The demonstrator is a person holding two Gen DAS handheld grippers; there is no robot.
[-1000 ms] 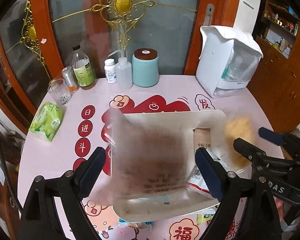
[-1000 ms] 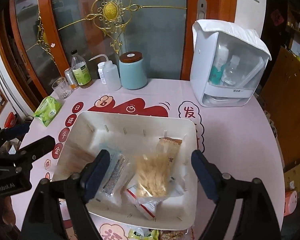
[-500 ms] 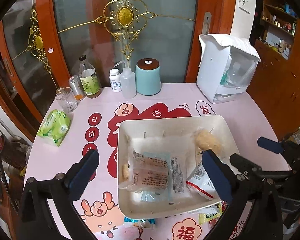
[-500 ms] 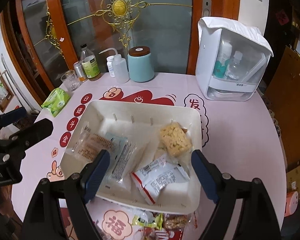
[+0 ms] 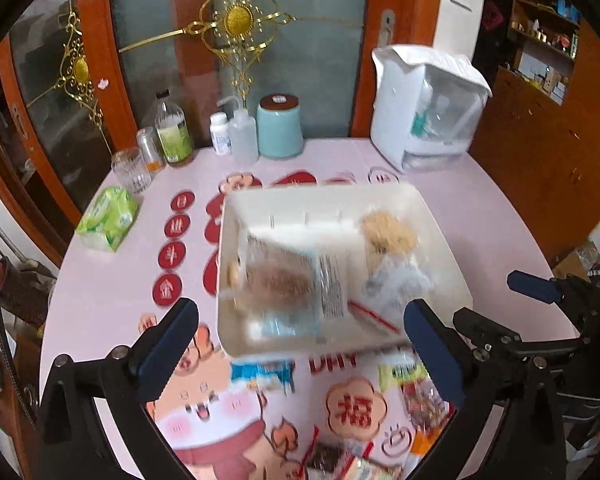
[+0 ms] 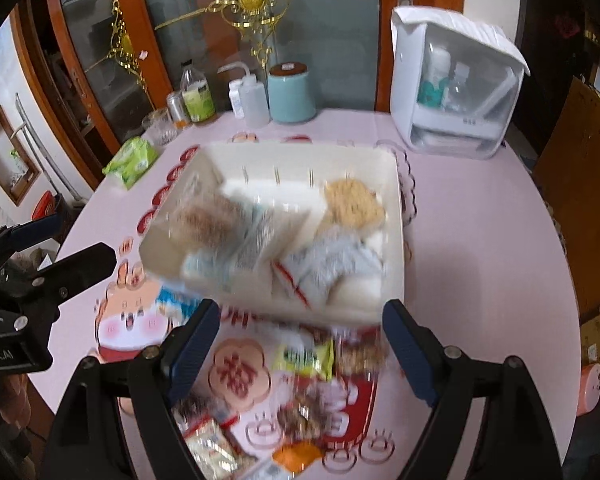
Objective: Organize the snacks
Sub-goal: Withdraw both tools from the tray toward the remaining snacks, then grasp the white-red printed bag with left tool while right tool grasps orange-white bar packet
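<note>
Both the left tongs (image 5: 300,344) and the right tongs (image 6: 300,340) stand wide apart with nothing between them, hanging over the tabletop's (image 5: 480,200) near edge, probably to pick from the loose snack packets (image 6: 304,356) lying there. The white tray (image 6: 396,216) sits mid-tabletop and holds several packets: a clear one of brown biscuits (image 5: 284,280), a pale crispy block (image 6: 352,204) and a white wrapper (image 6: 332,268).
</note>
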